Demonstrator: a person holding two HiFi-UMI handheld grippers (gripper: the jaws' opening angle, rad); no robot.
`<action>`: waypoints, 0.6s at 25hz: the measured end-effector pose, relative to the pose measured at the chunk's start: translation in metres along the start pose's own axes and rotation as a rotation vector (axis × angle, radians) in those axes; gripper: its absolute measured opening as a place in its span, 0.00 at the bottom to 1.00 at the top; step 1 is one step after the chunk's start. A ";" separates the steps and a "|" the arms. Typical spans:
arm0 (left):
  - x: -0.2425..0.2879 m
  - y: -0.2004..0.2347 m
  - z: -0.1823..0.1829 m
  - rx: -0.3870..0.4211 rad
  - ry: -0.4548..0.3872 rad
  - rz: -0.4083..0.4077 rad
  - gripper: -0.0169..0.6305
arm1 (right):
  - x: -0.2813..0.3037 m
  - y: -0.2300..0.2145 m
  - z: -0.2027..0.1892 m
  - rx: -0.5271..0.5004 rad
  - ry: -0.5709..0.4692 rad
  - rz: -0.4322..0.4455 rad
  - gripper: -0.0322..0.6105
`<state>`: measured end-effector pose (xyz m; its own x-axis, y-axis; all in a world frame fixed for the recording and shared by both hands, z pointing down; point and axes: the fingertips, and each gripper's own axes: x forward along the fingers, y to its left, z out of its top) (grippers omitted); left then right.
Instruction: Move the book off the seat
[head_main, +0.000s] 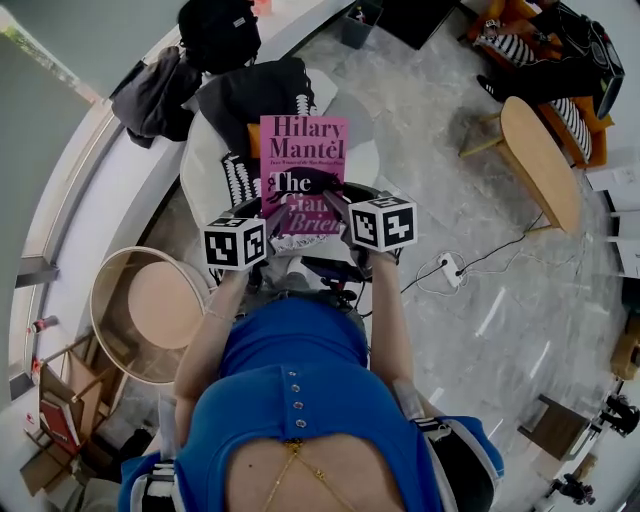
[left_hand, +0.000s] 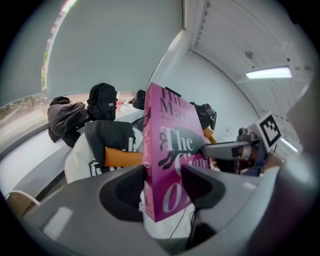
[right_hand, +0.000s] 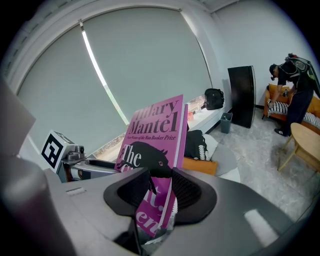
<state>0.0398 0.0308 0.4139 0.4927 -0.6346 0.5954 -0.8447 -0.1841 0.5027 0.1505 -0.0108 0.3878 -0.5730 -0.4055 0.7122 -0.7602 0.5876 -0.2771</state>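
A pink paperback book (head_main: 303, 160) with black and white lettering is held upright in the air by both grippers. My left gripper (head_main: 264, 214) is shut on its spine side; in the left gripper view the book (left_hand: 172, 150) stands between the two dark jaws of the left gripper (left_hand: 161, 186). My right gripper (head_main: 341, 208) is shut on the page-edge side, and in the right gripper view the book (right_hand: 152, 137) runs down between the jaws of the right gripper (right_hand: 159, 194). Beyond the book lies the white seat (head_main: 203, 170), with a black garment (head_main: 255, 95) and an orange cushion (left_hand: 123, 157) on it.
A black backpack (head_main: 218, 30) and a grey jacket (head_main: 150, 95) lie on the curved window ledge. A round wooden stand (head_main: 150, 310) is at the left, a wooden table (head_main: 540, 160) at the right. A power strip (head_main: 450, 268) with cable lies on the floor. A person (right_hand: 295, 95) bends over a far sofa.
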 end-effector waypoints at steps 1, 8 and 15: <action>-0.001 -0.002 -0.001 -0.008 -0.006 0.009 0.38 | -0.002 0.000 0.001 -0.010 0.003 0.008 0.27; 0.012 -0.024 -0.021 -0.099 -0.068 0.093 0.38 | -0.008 -0.021 -0.008 -0.100 0.045 0.096 0.27; 0.196 -0.236 -0.084 0.280 0.233 -0.140 0.38 | -0.151 -0.248 -0.157 0.339 -0.173 -0.151 0.27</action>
<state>0.3529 0.0131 0.4648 0.6146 -0.4068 0.6759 -0.7743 -0.4749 0.4183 0.4736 0.0149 0.4499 -0.4683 -0.5984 0.6501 -0.8810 0.2602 -0.3952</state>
